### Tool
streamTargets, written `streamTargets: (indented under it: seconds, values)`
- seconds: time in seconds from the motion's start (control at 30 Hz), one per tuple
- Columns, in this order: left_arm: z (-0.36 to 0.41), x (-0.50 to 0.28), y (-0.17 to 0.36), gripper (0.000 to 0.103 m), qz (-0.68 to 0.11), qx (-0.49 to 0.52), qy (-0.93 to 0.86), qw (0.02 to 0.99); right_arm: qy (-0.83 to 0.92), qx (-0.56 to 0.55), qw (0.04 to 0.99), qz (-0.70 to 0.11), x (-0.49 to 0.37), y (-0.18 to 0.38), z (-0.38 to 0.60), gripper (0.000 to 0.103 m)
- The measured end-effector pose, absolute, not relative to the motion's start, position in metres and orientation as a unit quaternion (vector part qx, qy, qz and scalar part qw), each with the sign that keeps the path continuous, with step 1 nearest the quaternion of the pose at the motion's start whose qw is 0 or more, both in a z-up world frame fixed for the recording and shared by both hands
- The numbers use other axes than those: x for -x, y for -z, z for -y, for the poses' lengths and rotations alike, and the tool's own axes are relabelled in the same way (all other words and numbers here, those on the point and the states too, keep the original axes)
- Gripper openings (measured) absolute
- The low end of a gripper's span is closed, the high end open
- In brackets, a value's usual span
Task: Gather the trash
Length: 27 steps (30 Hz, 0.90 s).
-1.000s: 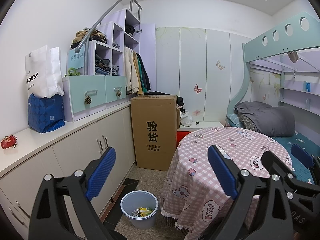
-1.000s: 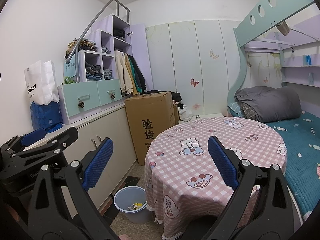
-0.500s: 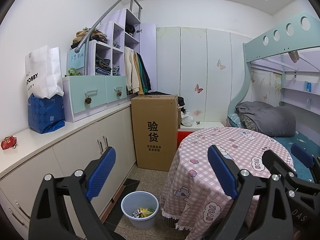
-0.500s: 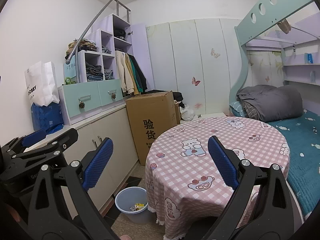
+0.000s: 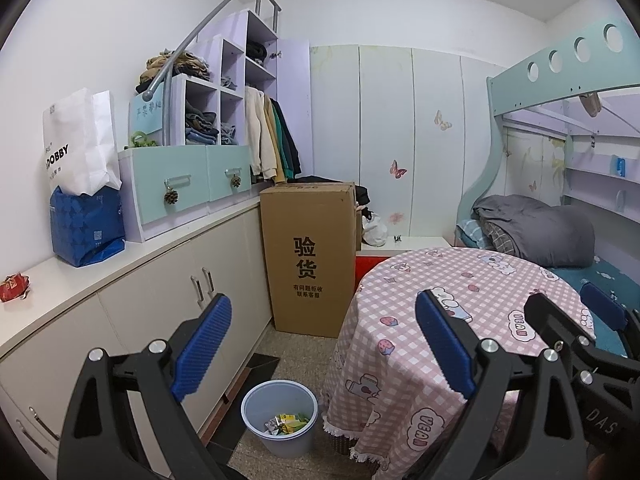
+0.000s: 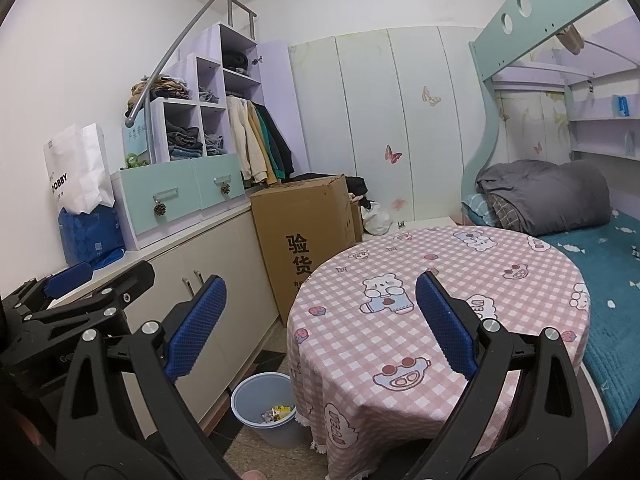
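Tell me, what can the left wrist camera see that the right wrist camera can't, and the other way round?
Only the left view shows a red crumpled wrapper lying on the white countertop.

Only the right view shows the round table top nearly whole, and more of the teal bed.

Both show the blue waste bin with scraps inside, the cardboard box, and each gripper's jaws wide open and empty.

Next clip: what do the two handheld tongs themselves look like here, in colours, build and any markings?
Both match. The left tongs and right tongs have matte black, angular, ribbed arms joined with silver screws. Each finger ends in a long blue pad with a fine dotted grip texture. White embossed lettering shows on the black bodies, only partly readable. No cables or sleeves are visible.
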<state>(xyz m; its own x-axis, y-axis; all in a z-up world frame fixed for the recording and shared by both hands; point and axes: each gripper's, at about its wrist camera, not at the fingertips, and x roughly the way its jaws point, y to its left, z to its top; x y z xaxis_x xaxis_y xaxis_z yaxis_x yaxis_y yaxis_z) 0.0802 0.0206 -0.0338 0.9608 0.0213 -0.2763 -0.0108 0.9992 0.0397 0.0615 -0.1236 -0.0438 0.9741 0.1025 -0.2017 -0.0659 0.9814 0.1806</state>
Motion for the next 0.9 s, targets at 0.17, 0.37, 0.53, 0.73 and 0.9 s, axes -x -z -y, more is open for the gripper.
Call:
streamTargets:
  seconds: [0.17,0.37,0.53,0.73,0.9]
  values:
    - [-0.019,-0.091,0.035,0.091,-0.144,-0.020,-0.010,0.989,-0.046,-0.093,0.988,-0.114,-0.074,0.049,0.129,0.094]
    - [-0.017,-0.107,0.040,0.091,-0.154,-0.020,-0.013,0.988,-0.051,-0.096,0.986,-0.128,-0.092,0.057,0.131,0.094]
    - [-0.015,-0.121,0.043,0.091,-0.161,-0.021,-0.016,0.987,-0.052,-0.098,0.984,-0.137,-0.105,0.060,0.134,0.094]
    - [-0.015,-0.134,0.045,0.091,-0.168,-0.019,-0.021,0.985,-0.054,-0.096,0.984,-0.143,-0.118,0.061,0.136,0.094]
    - [-0.014,-0.142,0.045,0.091,-0.170,-0.020,-0.025,0.985,-0.055,-0.096,0.983,-0.148,-0.127,0.063,0.139,0.094]
